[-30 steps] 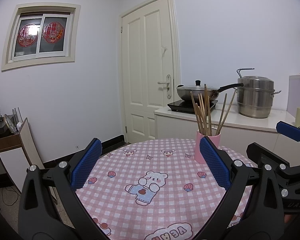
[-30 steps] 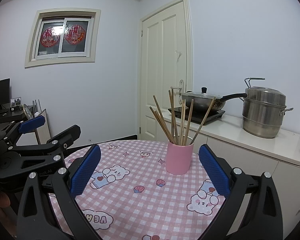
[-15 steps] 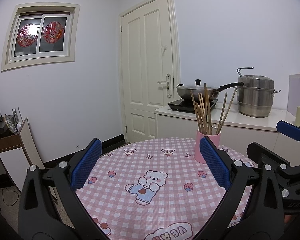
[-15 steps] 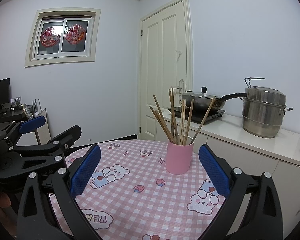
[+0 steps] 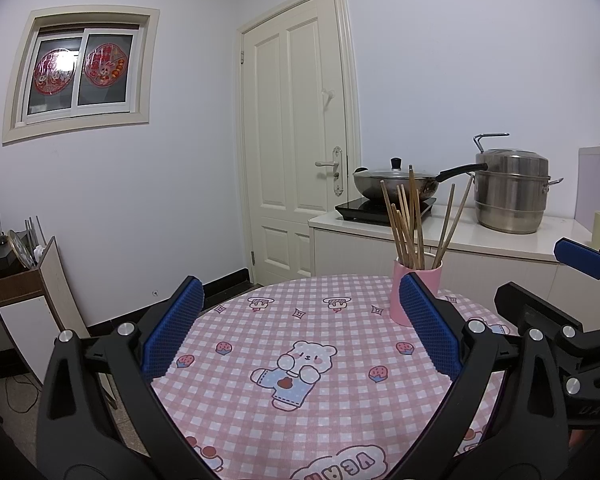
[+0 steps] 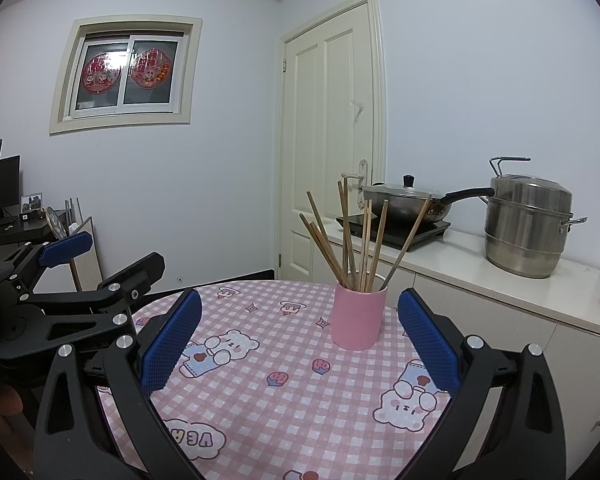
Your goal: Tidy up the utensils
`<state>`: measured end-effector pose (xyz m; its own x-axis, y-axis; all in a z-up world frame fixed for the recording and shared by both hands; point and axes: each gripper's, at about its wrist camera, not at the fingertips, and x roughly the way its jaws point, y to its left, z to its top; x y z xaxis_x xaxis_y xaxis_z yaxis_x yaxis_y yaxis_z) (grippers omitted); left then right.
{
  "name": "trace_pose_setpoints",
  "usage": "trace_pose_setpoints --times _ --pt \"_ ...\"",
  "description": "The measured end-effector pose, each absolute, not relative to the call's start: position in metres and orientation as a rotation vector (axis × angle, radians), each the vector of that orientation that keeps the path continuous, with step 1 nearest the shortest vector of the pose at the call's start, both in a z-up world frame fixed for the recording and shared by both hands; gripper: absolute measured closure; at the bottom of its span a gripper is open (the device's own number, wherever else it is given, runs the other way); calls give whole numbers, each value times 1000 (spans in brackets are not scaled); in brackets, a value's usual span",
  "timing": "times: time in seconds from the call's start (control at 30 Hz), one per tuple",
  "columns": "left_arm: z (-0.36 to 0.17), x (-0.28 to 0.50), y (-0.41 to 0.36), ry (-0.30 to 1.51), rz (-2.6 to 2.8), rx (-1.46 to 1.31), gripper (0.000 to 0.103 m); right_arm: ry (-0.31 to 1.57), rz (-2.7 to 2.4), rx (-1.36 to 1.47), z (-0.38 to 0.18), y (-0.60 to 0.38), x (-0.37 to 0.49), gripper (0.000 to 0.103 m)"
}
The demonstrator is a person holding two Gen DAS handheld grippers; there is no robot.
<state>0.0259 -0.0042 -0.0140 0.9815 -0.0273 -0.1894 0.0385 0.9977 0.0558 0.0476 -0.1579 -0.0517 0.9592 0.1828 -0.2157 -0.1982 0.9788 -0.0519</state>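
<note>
Both grippers' fingers (image 6: pixel 172 340) spread (empty) — pink cup (image 6: pixel 358 316) near table (image 6: pixel 260 420) edge.

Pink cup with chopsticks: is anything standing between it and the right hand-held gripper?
Nothing visible. Only bare tablecloth lies between the open right hand-held gripper and the pink cup holding the chopsticks.

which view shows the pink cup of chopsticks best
The right wrist view: the round pink cup stands whole between the open right gripper fingers, wooden chopsticks fanned out. In the left wrist view, a blue finger pad covers the cup's lower left.
</note>
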Motion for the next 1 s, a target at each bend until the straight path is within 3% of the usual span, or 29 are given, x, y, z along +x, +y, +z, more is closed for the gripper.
trace_pose_setpoints --times 1.0 --pt "-15 31 0 209 -45 48 7 217 192 -74 -46 -162 53 8"
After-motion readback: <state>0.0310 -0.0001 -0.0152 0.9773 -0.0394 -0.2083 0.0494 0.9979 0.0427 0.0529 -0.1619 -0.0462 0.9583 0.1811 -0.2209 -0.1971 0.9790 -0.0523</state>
